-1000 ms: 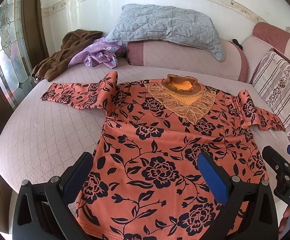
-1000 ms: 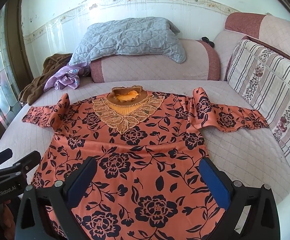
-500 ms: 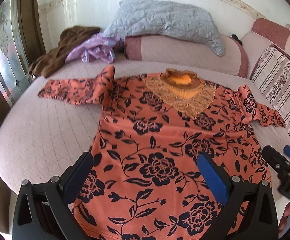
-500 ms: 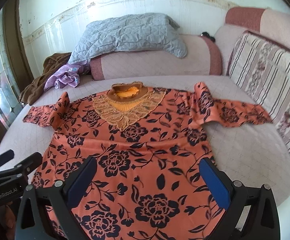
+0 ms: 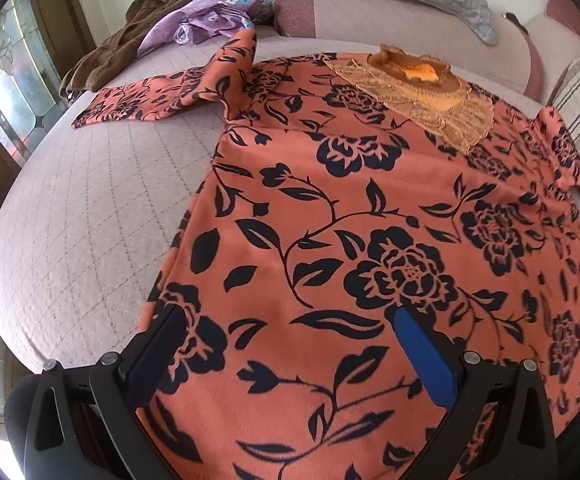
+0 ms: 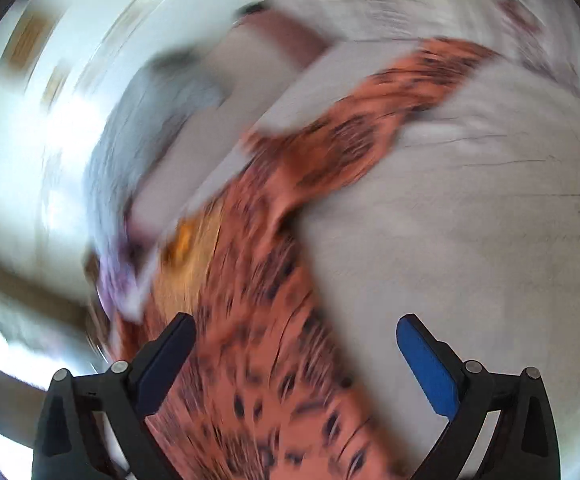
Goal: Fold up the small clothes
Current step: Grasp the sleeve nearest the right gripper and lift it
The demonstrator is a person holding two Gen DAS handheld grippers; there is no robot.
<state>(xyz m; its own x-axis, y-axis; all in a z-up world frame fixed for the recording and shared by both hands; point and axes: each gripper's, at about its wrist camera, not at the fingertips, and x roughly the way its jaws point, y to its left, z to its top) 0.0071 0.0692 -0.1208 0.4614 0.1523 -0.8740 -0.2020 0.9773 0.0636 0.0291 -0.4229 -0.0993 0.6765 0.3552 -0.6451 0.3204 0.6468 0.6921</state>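
The left gripper [image 5: 290,344] hangs low over the hem end of the blouse [image 5: 369,216], its black and blue-padded fingers spread wide with cloth showing between them and nothing pinched. The blouse lies flat, front up, on the quilted pink bed cover [image 5: 90,208]. It is a soft, slightly fuzzy orange knit printed with dark navy roses and leafy vines, with a tan lace yoke [image 5: 421,100] and a ruffled collar at the far end from the gripper. Its left sleeve [image 5: 178,96] stretches sideways from the shoulder, with a raised fold where it joins. Beyond that sleeve lie a brown garment [image 5: 130,36] and a crumpled purple one [image 5: 206,20].

The right gripper [image 6: 293,360] is likewise spread and holding nothing. Its view is tilted and heavily smeared: only there does the blouse's other sleeve [image 6: 401,96] show fully, reaching out across pale cover; the print cannot be made out.
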